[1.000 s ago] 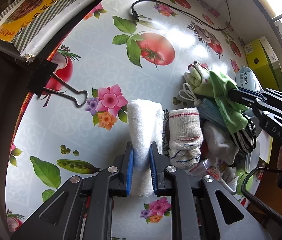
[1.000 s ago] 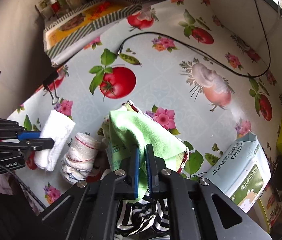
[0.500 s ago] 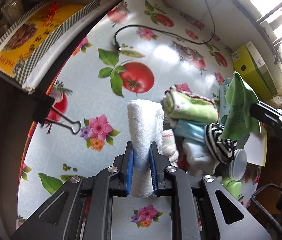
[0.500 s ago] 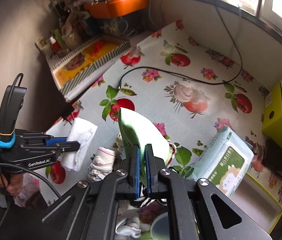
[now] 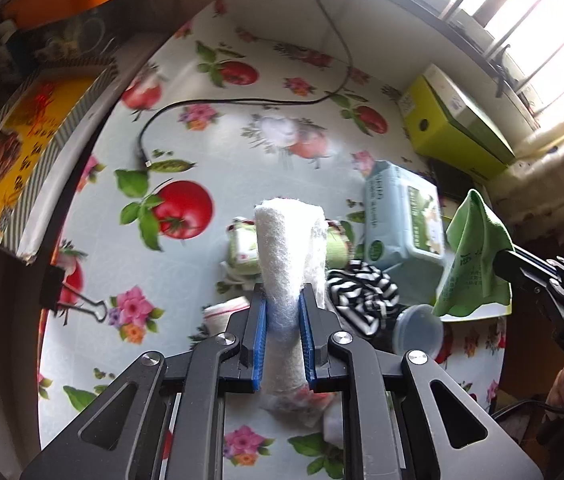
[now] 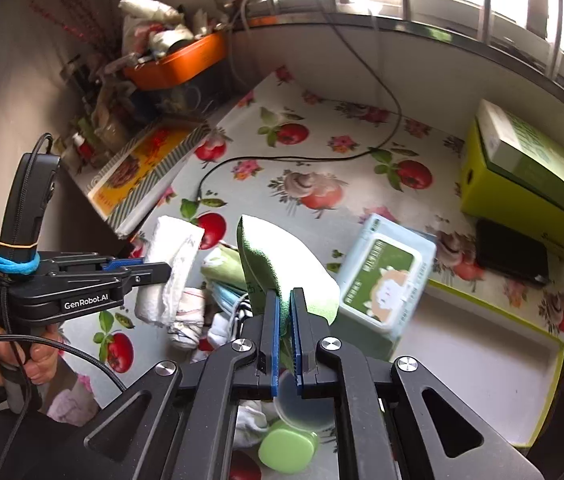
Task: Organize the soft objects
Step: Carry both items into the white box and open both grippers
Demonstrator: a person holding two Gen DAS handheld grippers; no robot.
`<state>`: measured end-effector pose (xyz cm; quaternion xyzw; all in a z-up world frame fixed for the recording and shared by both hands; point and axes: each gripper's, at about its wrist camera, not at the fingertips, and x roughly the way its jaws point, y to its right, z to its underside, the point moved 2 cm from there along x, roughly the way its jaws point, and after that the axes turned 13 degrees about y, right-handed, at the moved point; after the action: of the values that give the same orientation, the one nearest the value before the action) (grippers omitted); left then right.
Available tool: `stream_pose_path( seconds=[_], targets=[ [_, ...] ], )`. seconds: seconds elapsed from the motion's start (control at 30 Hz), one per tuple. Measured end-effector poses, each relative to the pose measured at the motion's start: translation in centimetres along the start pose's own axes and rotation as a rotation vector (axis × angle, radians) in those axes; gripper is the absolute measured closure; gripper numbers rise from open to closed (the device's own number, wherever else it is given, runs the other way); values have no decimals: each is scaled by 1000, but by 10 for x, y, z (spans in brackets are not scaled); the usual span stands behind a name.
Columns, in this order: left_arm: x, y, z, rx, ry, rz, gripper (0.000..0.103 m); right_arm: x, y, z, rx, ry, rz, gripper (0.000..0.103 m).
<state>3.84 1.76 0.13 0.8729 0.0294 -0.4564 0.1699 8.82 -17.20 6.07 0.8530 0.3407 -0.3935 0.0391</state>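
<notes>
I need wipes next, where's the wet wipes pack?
In the right wrist view, the wet wipes pack lies right of centre on the tablecloth, beside the clothes pile.

Place: a lived-in home, a cluttered corner by a window.
Desk cover: glossy oilcloth printed with tomatoes and flowers, held by a binder clip at the left edge.
Window: barred window along the upper right of the frame.
Household goods: wet-wipes pack, yellow-green carton, orange basin heaped with odds and ends at upper left.
Wiring: black cable trailing across the desk.
</notes>
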Motion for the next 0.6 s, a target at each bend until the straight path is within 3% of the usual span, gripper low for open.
stream_pose_path(
  seconds=[0.6],
  targets=[
    [12,98,-13,151,-20,115,87,-44,73,29,182,66,114,98]
  ],
)
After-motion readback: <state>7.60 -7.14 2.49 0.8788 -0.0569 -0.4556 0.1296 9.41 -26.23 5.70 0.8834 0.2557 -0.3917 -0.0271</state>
